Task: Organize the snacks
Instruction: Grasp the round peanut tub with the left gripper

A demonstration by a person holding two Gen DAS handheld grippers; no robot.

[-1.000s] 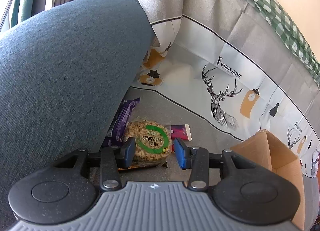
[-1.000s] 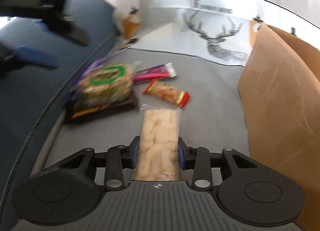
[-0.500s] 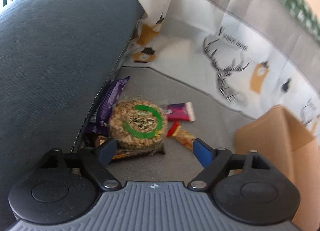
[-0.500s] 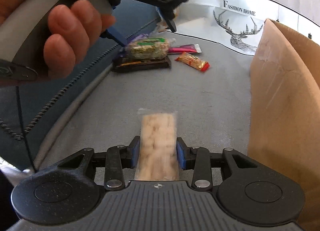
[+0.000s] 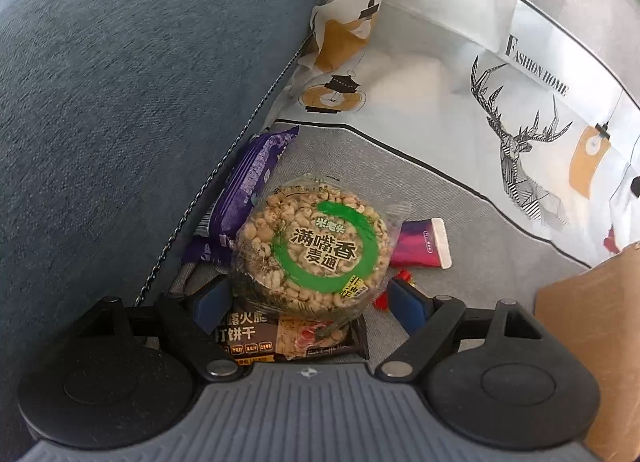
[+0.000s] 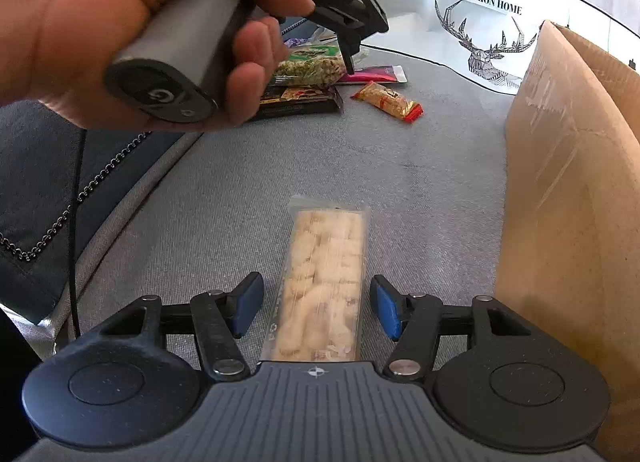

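Note:
My left gripper [image 5: 310, 300] is open, its blue pads on either side of a round puffed-grain cake in clear wrap with a green ring [image 5: 316, 252]. The cake lies on a dark biscuit packet [image 5: 288, 336], beside a purple packet [image 5: 244, 178] and a magenta sachet [image 5: 420, 244]. My right gripper [image 6: 312, 312] is open; a clear-wrapped pale cracker bar [image 6: 324, 282] lies between its pads on the grey cushion. A red-and-gold snack bar [image 6: 386, 102] lies further off. The left gripper, held in a hand [image 6: 120, 30], hovers over the snack pile in the right wrist view.
A brown cardboard box [image 6: 576, 190] stands on the right of the grey seat [image 6: 280, 166]; it also shows in the left wrist view [image 5: 592, 326]. A dark blue cushion [image 5: 120, 102] rises on the left. A deer-print cover [image 5: 520, 134] drapes behind.
My right gripper has opened and let go of the cracker bar, which now lies on the seat. My left gripper opened wide and came down around the round cake.

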